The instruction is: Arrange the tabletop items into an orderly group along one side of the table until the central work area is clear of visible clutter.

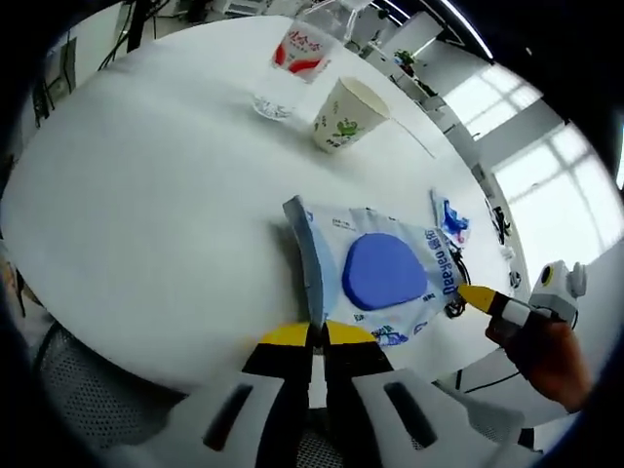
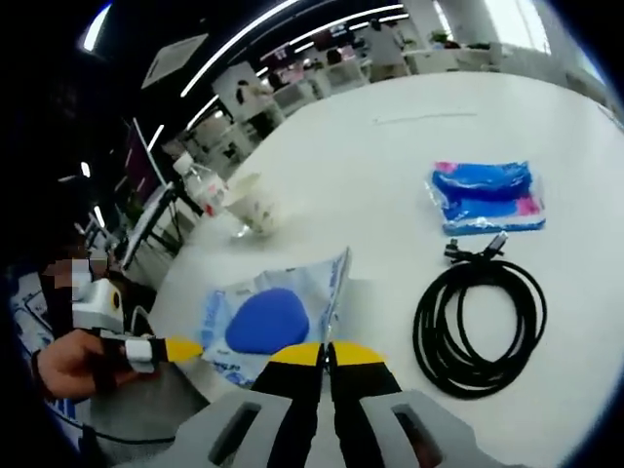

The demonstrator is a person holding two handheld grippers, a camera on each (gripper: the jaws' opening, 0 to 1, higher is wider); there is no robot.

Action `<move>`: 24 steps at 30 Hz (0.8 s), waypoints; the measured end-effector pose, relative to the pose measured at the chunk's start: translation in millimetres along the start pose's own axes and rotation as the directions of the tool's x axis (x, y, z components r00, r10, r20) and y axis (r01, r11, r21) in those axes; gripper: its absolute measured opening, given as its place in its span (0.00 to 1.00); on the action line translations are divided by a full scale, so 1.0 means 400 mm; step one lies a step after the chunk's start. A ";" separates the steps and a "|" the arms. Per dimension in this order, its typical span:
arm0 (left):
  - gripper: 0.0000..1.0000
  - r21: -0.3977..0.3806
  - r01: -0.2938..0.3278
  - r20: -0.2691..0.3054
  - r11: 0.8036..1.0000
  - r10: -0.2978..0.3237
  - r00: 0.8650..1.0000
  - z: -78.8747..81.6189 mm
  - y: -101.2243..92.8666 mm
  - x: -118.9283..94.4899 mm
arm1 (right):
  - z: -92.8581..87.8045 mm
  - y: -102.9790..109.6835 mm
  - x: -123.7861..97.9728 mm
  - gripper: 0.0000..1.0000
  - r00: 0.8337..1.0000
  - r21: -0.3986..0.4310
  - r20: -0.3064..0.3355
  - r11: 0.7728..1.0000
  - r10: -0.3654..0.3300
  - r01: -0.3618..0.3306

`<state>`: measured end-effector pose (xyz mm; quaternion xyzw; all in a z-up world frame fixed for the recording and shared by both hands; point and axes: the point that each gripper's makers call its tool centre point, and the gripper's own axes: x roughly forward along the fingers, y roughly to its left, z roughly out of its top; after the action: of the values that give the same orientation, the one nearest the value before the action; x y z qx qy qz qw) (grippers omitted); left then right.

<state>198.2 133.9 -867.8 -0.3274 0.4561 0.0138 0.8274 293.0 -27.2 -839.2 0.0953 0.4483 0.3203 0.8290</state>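
A white and blue plastic packet [image 1: 385, 273] with a blue disc inside lies near the edge of the white table [image 1: 146, 195]. My left gripper [image 1: 312, 333] is shut on the packet's near folded edge. At the packet's far corner sits the right gripper's yellow tip [image 1: 476, 297], held by a hand. In the right gripper view the same packet [image 2: 268, 317] lies just ahead of my right gripper [image 2: 327, 353], which is shut on its raised corner. There the left gripper [image 2: 180, 349] meets the opposite corner.
A clear water bottle [image 1: 292, 58] and a paper cup [image 1: 346, 115] stand together at the table's far side. A blue wipes pack [image 2: 486, 198] and a coiled black cable [image 2: 478, 322] lie to the right. Desks and chairs surround the table.
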 end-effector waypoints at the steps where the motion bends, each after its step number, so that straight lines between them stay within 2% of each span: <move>1: 0.00 0.007 0.002 -0.004 1.000 -0.002 1.000 0.000 -0.004 0.000 | -0.001 -0.002 -0.005 0.00 1.000 0.005 0.004 1.000 -0.002 0.002; 11: 0.00 0.076 0.030 -0.015 0.997 -0.029 0.999 0.005 -0.047 0.008 | -0.037 -0.038 -0.060 0.00 0.999 0.055 0.026 0.998 -0.029 0.028; 15: 0.00 0.095 0.043 -0.022 0.995 -0.041 0.999 0.000 -0.059 0.014 | -0.041 -0.053 -0.071 0.00 0.999 0.063 0.023 0.997 -0.040 0.039; 24: 0.00 0.116 0.052 -0.029 0.992 -0.049 0.998 0.008 -0.070 0.021 | -0.034 -0.046 -0.082 0.00 0.999 0.054 0.030 0.998 -0.045 0.043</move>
<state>214.3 111.3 -858.0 -0.2900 0.4586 -0.0381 0.8391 277.5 -63.4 -832.9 0.1127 0.4459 0.2883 0.8399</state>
